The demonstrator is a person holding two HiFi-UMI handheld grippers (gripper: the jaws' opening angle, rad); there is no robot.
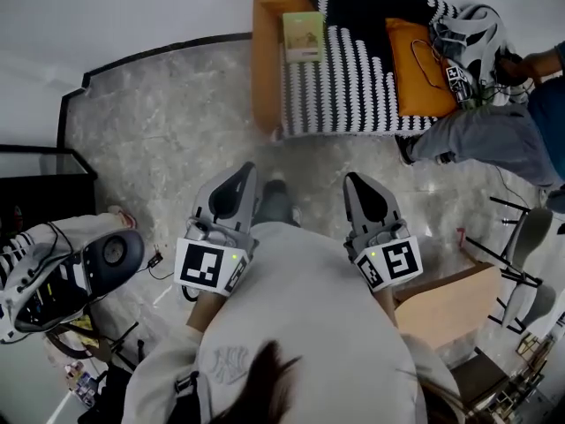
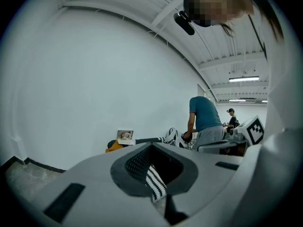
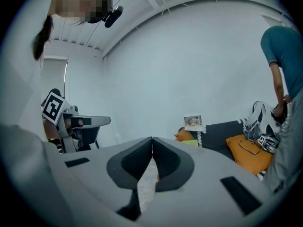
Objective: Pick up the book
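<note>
The book point(image 1: 303, 35), thin with a green cover, lies flat on the orange sofa point(image 1: 265, 60) at the left end of a black-and-white striped blanket point(image 1: 353, 78). In the right gripper view the book point(image 3: 190, 142) is a small green patch far ahead. My left gripper point(image 1: 244, 171) and right gripper point(image 1: 353, 182) are held side by side over the marble floor, well short of the sofa and pointing at it. Both are shut with nothing between the jaws. The left gripper view looks past the left gripper point(image 2: 151, 145) at the sofa's end. The right gripper point(image 3: 152, 139) tips meet.
A person in a teal shirt and grey trousers point(image 1: 494, 135) bends over the sofa's right end beside an orange bag point(image 1: 415, 56) and white gear point(image 1: 468, 38). A picture-fronted card point(image 3: 192, 122) leans on the wall. A cardboard box point(image 1: 450, 303) stands right, a black device point(image 1: 115, 259) left.
</note>
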